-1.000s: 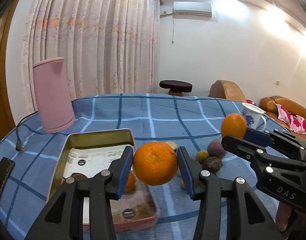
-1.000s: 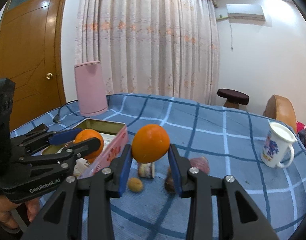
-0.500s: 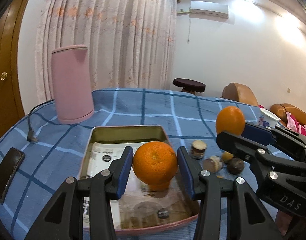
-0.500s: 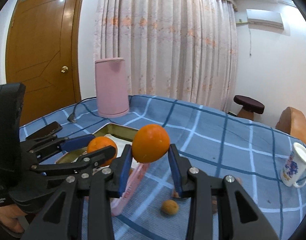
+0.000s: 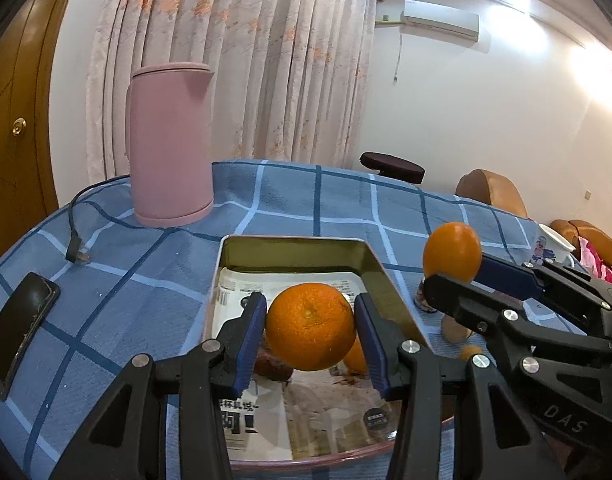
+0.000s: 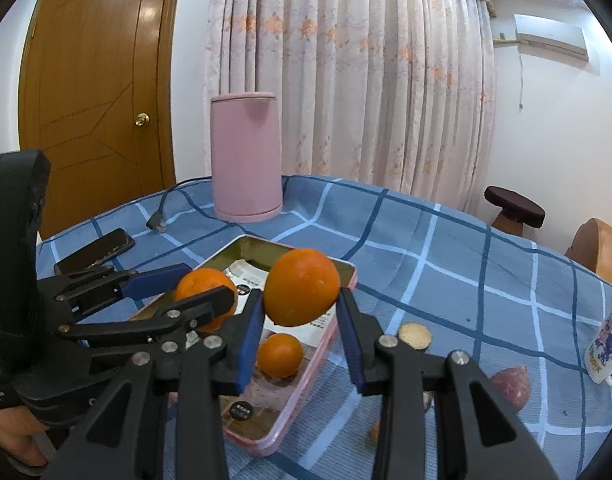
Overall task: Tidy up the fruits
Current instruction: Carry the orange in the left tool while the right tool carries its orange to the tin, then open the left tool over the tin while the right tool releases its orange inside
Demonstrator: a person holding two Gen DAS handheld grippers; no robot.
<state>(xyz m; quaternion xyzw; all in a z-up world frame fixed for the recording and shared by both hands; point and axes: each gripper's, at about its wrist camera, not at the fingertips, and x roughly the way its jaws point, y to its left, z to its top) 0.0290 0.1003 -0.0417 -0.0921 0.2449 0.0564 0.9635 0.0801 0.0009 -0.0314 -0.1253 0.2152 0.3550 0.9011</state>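
Left gripper (image 5: 310,330) clamped on an orange (image 5: 310,326), held over the near half of the tin tray (image 5: 291,245); right gripper (image 6: 299,316) pinching a second orange (image 6: 301,286) above the tray's right rim. Lower each until nearly touching the paper liner before opening, clear of the small orange (image 6: 279,355) already inside. Fill the bare far end, toward the pink kettle (image 5: 169,144) beyond the tray.
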